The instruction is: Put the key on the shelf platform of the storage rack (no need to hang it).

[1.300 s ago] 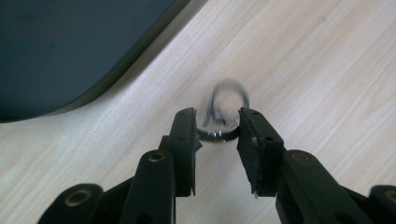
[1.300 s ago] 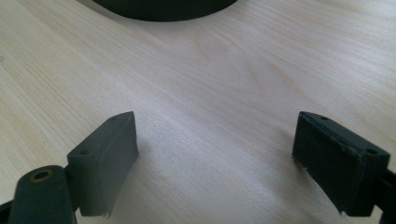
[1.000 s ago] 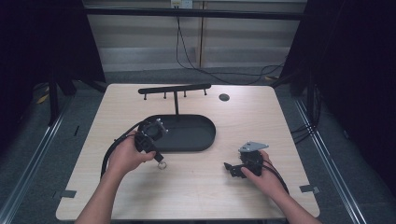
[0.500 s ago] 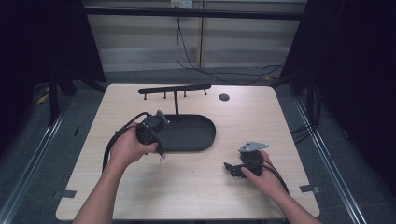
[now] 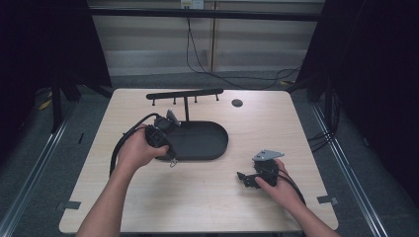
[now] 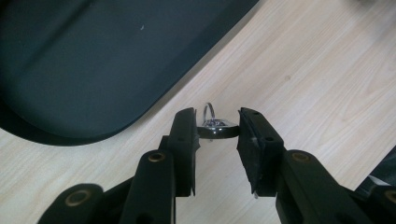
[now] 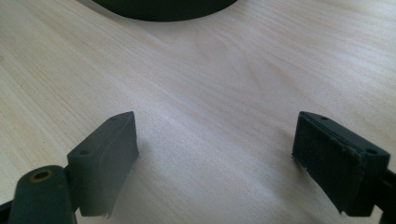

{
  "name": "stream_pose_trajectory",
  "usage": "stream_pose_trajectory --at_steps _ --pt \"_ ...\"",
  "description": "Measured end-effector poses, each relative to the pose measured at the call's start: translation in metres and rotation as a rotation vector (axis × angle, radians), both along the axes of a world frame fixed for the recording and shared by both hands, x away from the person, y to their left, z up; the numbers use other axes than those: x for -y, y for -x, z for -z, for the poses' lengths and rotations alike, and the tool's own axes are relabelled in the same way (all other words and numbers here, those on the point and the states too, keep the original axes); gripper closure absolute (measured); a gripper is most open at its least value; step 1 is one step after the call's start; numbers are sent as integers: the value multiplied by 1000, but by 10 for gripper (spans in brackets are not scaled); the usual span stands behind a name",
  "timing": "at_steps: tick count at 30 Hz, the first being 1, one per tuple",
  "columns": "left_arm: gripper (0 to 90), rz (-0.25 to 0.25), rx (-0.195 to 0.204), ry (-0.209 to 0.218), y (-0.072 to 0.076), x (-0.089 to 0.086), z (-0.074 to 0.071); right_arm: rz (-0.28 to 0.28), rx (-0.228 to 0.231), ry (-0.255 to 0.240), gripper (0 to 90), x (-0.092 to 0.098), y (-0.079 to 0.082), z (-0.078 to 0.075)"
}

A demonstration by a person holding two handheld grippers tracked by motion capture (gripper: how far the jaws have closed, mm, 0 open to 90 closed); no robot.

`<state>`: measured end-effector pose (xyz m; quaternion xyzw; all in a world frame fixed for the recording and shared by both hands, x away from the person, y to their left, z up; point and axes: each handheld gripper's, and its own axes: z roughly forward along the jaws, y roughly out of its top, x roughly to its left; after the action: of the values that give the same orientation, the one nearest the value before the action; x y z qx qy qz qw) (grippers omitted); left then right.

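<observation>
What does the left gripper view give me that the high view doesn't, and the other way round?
Left gripper view: the pads pinching a small metal ring piece above the table.

High view: the T-shaped rack, the right gripper resting open on the table, and both forearms.

Both: the left gripper, the dark oval tray and the wooden tabletop.

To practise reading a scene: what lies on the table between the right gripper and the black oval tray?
Nothing: bare wood. In the right gripper view, the table runs clear from the open right gripper to the black oval tray.
</observation>
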<state>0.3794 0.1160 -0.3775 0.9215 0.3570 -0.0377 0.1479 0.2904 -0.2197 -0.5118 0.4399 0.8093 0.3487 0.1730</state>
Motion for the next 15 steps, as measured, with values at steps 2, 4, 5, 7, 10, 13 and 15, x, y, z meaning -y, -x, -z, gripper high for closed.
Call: stream_pose_trajectory --at_steps 2,4,5,7,10,13,15 --pt "675 -3 -3 -7 -2 1 -1 0 0 0 137 0 0 0" --pt "675 -9 -5 -9 -3 2 -2 0 0 -1 137 0 0 0" --pt "675 -10 -6 -8 -4 2 -3 0 0 0 137 0 0 0" --pt "675 -10 -10 -5 -5 3 -4 -3 4 1 137 0 0 0" --pt "675 -15 -14 -6 -8 4 -6 -2 3 0 137 0 0 0" --pt "675 -15 -14 -7 -10 6 -8 -2 3 0 137 0 0 0" --pt "675 -14 -13 -9 -11 6 -10 -3 4 1 137 0 0 0"
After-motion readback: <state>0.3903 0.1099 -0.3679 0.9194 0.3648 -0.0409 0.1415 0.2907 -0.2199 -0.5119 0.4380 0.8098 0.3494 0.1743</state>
